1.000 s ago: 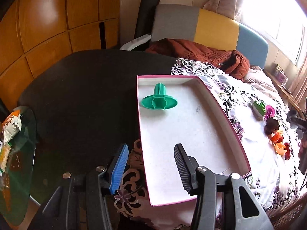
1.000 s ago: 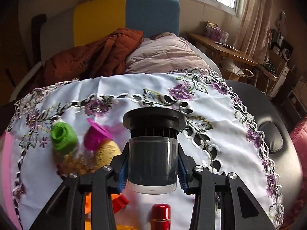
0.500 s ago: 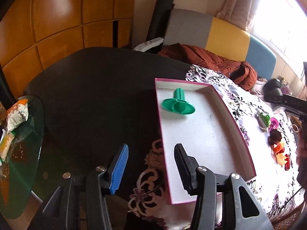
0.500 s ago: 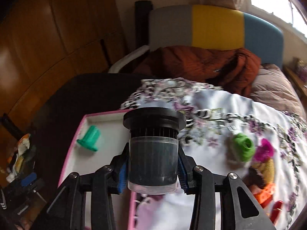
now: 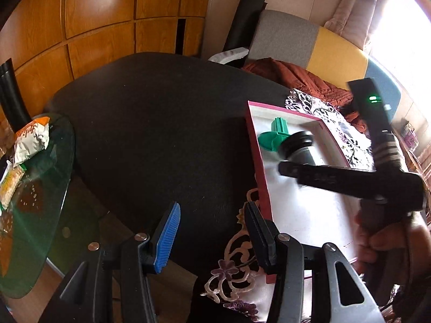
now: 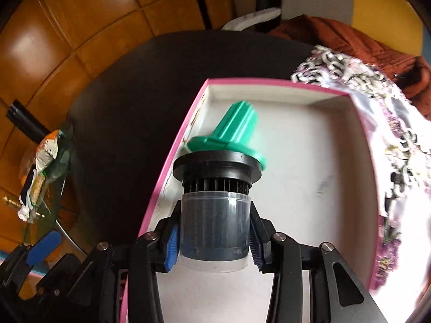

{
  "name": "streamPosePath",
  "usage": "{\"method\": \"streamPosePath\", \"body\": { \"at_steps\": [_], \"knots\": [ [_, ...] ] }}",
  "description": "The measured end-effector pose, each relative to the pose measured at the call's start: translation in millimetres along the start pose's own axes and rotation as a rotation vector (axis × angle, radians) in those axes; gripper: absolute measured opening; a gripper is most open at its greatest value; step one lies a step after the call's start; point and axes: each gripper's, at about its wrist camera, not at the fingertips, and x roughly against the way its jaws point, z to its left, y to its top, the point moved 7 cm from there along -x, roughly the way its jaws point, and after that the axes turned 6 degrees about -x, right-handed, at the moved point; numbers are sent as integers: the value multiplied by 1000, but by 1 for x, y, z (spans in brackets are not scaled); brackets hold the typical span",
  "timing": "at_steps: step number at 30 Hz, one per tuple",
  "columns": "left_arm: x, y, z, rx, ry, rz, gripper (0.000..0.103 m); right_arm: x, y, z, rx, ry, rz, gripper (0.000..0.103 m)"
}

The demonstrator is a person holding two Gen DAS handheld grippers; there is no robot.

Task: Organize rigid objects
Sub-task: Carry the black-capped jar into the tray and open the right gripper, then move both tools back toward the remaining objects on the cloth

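One piece already lies in the pink-rimmed tray [image 6: 204,86]: a green flanged part [image 6: 229,137], near the tray's far left corner. A second is arriving. The right gripper [image 6: 214,235] pinches a dark cylindrical filter [image 6: 215,215] by its clear body, over the tray and just this side of the green part; whether it touches the floor yet I cannot tell. Its long axis runs along the fingers, black flange leading, toward the tray's far end. The left gripper [image 5: 211,238] hangs spread and empty beside the tray's near left edge.
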Motion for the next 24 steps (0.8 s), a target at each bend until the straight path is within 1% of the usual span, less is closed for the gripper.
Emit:
{"method": "streamPosePath", "body": {
  "at_steps": [2, 3, 6, 7, 11, 12, 14, 15, 16, 19, 24],
  "knots": [
    [-1, 0, -1, -8, 3, 0, 50, -3, -1, 0, 1, -3, -3, 45],
    [-1, 0, -2, -11, 4, 0, 50, -2, -2, 1, -3, 8, -5, 48],
    [0, 0, -5, -13, 7, -3, 50, 9, -5, -1, -13, 24, -21, 60],
    [0, 1, -6, -15, 7, -3, 50, 13, -5, -3, -22, 33, -32, 62],
    [3, 2, -10, -25, 11, -14, 50, 35, -9, -11, -46, 48, -70, 65],
    [5, 3, -11, -28, 13, -18, 50, 41, -10, -13, -52, 51, -84, 67],
    [8, 5, -12, -35, 16, -29, 50, 53, -14, -17, -56, 47, -115, 68],
    [10, 6, -14, -39, 19, -33, 50, 59, -15, -19, -54, 42, -131, 68],
    [11, 6, -15, -44, 21, -36, 50, 63, -8, -22, -52, 32, -145, 68],
    [15, 9, -19, -59, 23, -46, 50, 86, -16, -32, -39, 2, -189, 71],
    [19, 12, -31, -95, 23, -53, 50, 111, -21, -56, -48, -49, -251, 71]
  ]
}}
